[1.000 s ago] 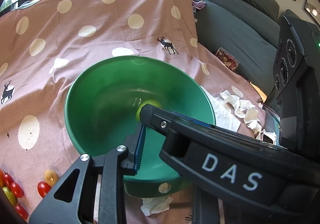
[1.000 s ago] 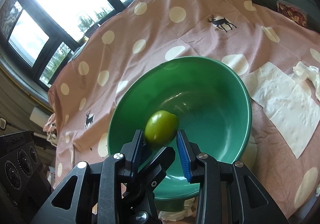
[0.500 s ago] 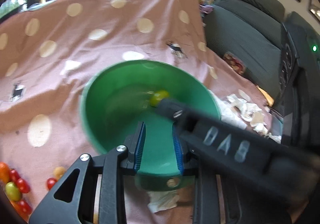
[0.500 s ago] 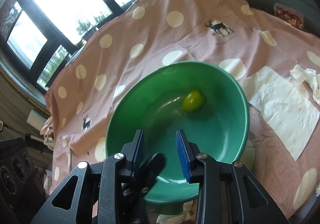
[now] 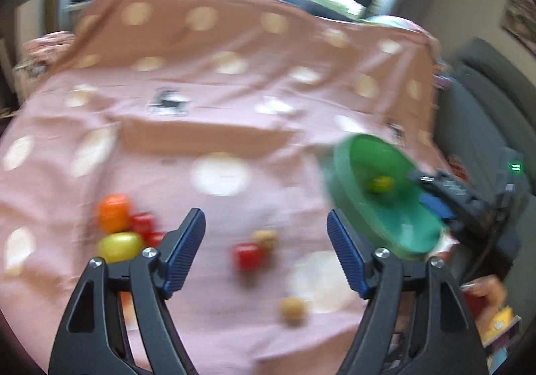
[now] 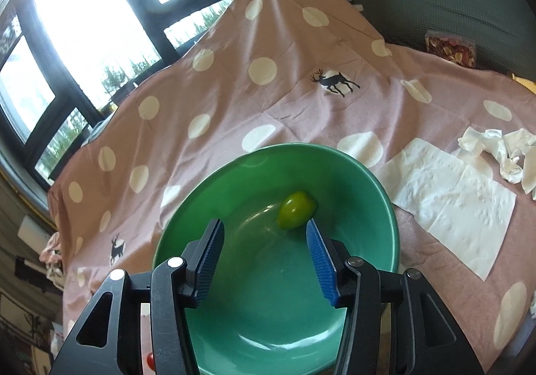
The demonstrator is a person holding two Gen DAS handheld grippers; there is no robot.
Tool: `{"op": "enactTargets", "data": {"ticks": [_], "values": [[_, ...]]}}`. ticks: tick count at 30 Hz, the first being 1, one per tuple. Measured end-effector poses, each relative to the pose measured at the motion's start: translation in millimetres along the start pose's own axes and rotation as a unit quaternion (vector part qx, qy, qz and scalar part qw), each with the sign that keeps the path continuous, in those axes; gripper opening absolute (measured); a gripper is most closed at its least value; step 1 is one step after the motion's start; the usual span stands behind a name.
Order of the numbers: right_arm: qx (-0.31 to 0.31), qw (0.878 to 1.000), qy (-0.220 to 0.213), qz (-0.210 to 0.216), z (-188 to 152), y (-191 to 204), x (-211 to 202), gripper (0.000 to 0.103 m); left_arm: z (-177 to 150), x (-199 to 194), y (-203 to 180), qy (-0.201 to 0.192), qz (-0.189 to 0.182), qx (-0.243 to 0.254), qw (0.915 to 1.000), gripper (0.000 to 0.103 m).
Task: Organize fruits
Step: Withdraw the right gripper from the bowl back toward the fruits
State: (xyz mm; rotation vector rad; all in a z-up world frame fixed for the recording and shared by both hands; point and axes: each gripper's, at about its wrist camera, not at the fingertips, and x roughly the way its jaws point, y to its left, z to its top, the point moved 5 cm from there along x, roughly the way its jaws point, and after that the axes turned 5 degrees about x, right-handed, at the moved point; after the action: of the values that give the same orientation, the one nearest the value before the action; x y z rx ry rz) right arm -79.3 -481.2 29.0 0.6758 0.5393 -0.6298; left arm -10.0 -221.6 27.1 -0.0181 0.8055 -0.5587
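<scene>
While lying in green bowl (image 6: 375, 194), fruit (image 6: 296, 214) looks glossy yellow-grn

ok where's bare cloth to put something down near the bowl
Free: the pink cloth beyond the green bowl toward the deer print, and left of the bowl. Crowded: right of the bowl, flat paper napkins and crumpled tissues. In the left wrist view, small fruits dot the near cloth.

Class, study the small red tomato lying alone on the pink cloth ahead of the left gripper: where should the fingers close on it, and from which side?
Grip the small red tomato across its rounded middle, coming from above; the pink cloth blocks underneath.
</scene>
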Motion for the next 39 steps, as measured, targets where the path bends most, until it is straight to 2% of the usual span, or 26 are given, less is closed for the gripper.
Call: {"op": "enactTargets", "data": {"ticks": [2,4,8,11,24,29,34,37,39], "values": [[-0.008,1.0,-0.008,-0.017,-3,4,1,0.052,-8,0,29,0.006,0.04,-0.016,0.999,0.076],[-0.024,0.999,-0.023,-0.036,-5,10,4,0.052,-14,1,51,0.01,0.055,-0.041,0.9976,0.076],[-0.067,0.995,-0.038,-0.069,-9,19,8,0.052,-18,1,89,0.015,0.068,-0.096,0.9929,0.076],[-0.084,0.991,-0.031,-0.096,-13,19,9,0.052,-17,-2,104,0.01,0.065,-0.123,0.9901,0.076],[-0.083,0.991,-0.041,-0.098,-17,22,5,0.052,-22,-6,116,0.016,0.052,-0.138,0.9889,0.076],[-0.047,0.995,-0.019,-0.085,-21,16,-3,0.052,-23,-5,117,0.022,0.048,-0.138,0.9891,0.076],[-0.081,0.993,0.012,-0.085,-34,27,-5,0.052,-23,-7,116,0.021,0.048,-0.133,0.9897,0.076],[-0.08,0.994,0.05,-0.062,-41,31,-2,0.052,-23,-7,117,0.021,0.049,-0.136,0.9893,0.076],[-0.084,0.994,0.054,-0.049,-41,34,-6,0.052,-23,-7,118,0.022,0.05,-0.136,0.9892,0.076]]}}
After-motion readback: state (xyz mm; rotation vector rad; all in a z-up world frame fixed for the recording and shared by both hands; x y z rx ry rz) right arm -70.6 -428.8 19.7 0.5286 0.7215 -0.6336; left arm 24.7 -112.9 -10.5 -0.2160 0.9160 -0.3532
